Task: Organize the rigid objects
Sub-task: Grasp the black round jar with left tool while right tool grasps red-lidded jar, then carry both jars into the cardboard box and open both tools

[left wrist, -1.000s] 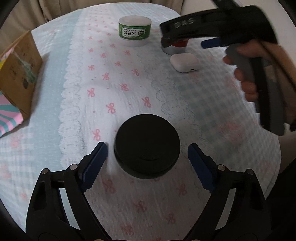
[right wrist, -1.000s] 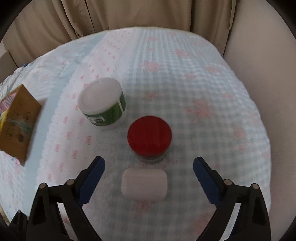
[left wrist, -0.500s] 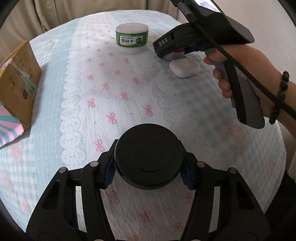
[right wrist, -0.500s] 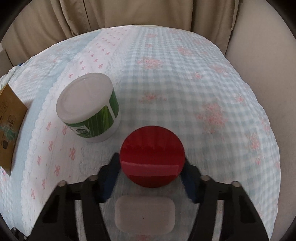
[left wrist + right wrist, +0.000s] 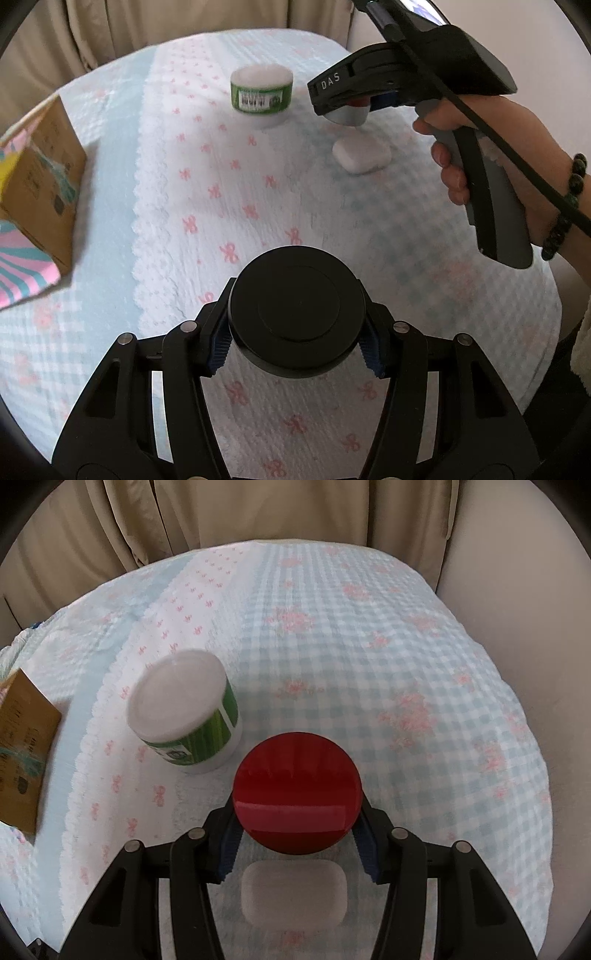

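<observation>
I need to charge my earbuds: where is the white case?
The white case lies on the tablecloth beneath the right gripper, just behind the red-lidded jar it holds.

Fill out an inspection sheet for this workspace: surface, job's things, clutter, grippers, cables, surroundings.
Surface: bedspread, blue-white check and pink bows.
Job's things: black round container in the left gripper; red-lidded jar in the right gripper; green-labelled tub upright; white case lying flat.
Clutter: cardboard box at the left edge.
Grippers: both shut on their loads.
Cables: black cable runs past the right hand.
Surroundings: beige curtains behind.
</observation>
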`<action>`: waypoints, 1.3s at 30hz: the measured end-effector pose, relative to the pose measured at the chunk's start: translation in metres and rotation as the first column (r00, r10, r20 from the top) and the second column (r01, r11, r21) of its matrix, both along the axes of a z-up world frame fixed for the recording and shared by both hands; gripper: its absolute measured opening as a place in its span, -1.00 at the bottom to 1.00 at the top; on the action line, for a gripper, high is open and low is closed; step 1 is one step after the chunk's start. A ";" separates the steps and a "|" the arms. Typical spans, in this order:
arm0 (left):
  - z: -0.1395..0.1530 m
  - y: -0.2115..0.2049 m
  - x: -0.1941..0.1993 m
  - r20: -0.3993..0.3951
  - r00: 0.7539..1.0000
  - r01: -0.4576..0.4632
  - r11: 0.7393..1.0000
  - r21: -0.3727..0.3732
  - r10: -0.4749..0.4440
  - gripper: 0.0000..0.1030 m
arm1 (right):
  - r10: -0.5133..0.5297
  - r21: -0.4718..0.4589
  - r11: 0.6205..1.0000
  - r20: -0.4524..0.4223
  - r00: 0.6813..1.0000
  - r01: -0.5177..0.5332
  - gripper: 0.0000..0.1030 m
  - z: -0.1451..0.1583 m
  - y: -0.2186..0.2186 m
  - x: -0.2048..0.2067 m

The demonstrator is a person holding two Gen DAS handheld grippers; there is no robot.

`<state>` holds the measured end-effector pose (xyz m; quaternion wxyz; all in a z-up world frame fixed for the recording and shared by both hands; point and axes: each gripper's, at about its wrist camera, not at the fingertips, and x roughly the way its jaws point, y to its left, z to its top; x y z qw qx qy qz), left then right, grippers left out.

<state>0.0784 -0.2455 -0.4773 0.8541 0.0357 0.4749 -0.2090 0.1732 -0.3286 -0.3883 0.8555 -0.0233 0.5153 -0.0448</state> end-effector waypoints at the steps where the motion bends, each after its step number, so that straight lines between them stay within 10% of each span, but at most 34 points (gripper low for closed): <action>1: 0.005 0.000 0.001 0.005 1.000 0.000 1.000 0.000 0.000 0.04 | -0.001 0.002 1.000 0.004 1.000 0.001 -0.04 0.006 0.000 -0.001; 23: 0.282 0.096 -0.015 0.186 0.950 -0.236 0.968 -0.091 0.249 0.04 | 0.035 0.061 0.997 0.191 0.981 -0.047 -0.04 0.309 0.075 -0.086; 39: 0.330 0.271 0.009 0.174 0.899 -0.383 0.914 -0.132 0.401 0.04 | 0.154 0.147 0.971 0.211 0.965 -0.187 -0.04 0.345 0.200 -0.085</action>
